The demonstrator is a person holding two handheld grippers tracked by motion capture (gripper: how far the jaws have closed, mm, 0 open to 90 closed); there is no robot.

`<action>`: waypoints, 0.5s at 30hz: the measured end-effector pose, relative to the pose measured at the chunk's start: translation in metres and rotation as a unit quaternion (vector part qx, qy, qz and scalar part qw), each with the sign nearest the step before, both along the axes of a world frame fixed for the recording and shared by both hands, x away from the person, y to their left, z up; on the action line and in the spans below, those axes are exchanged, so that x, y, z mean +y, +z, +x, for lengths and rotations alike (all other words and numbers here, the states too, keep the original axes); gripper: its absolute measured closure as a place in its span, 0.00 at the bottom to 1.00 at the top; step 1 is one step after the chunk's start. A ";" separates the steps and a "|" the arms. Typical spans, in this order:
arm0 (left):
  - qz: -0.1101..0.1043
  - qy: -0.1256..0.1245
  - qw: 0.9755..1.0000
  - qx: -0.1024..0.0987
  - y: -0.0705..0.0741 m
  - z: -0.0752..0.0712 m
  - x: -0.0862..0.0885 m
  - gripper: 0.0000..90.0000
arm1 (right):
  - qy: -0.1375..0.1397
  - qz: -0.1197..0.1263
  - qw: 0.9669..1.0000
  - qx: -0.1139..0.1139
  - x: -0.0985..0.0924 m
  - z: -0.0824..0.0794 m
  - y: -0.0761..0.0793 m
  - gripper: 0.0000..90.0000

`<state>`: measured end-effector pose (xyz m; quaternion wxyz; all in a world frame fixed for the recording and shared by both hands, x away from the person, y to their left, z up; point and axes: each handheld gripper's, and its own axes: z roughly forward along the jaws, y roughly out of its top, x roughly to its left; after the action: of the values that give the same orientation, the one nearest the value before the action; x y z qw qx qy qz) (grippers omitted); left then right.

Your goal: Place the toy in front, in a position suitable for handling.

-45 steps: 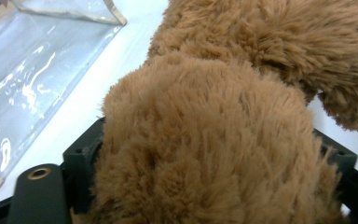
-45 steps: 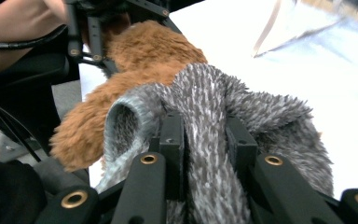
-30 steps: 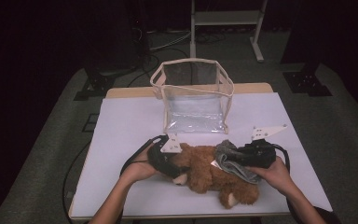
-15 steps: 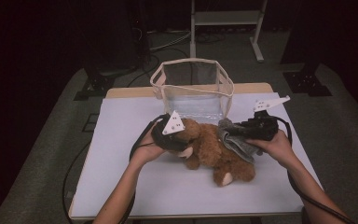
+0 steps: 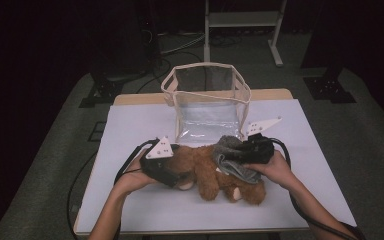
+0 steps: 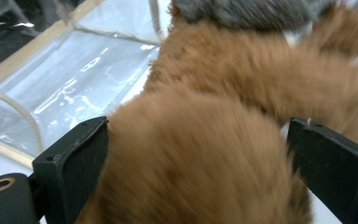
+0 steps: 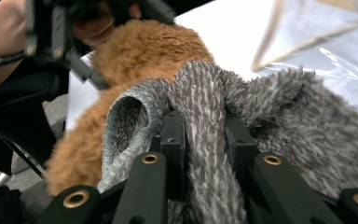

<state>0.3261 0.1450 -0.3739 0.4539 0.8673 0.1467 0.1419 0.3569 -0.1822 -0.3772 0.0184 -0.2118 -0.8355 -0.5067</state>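
Brown plush teddy bear (image 5: 215, 172) lies outside the clear plastic bag (image 5: 207, 102); my left tongs (image 6: 196, 158) have just spread around it, right tongs (image 7: 203, 135) pinching its grey knit garment (image 7: 261, 121).

The left gripper (image 5: 177, 176) is lower and nearer the person than half a second ago, level with the teddy bear's (image 5: 215, 172) head end, and its jaws have just been opening, with brown fur between them. The teddy bear lies flatter across the table. The right gripper (image 5: 240, 155), pinching the grey cloth (image 5: 232, 157), sits slightly lower.
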 end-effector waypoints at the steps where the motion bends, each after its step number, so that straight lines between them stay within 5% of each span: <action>1: 0.003 -0.001 1.000 0.001 0.001 -0.001 0.001 0.09 | 0.010 -0.001 1.000 -0.005 0.002 -0.008 0.000 0.81; 4: 0.015 -0.023 0.999 0.016 -0.003 -0.003 -0.001 0.16 | 0.026 0.000 0.999 -0.020 0.004 -0.028 0.003 0.81; 7: 0.034 -0.026 0.999 0.010 -0.010 -0.008 -0.005 0.16 | 0.024 -0.006 0.999 -0.034 -0.003 -0.035 0.015 0.81; 10: 0.039 -0.038 0.998 0.011 -0.010 -0.014 -0.002 0.18 | -0.009 0.005 0.999 -0.045 -0.020 -0.028 0.024 0.81; 15: 0.059 -0.061 0.996 0.009 0.000 -0.022 0.002 0.18 | -0.042 0.027 0.999 -0.017 -0.040 -0.015 0.016 0.81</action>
<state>0.3046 0.1475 -0.3734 0.4084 0.9012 0.0889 0.1146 0.3415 -0.2225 -0.3613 -0.0115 -0.2375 -0.8123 -0.5326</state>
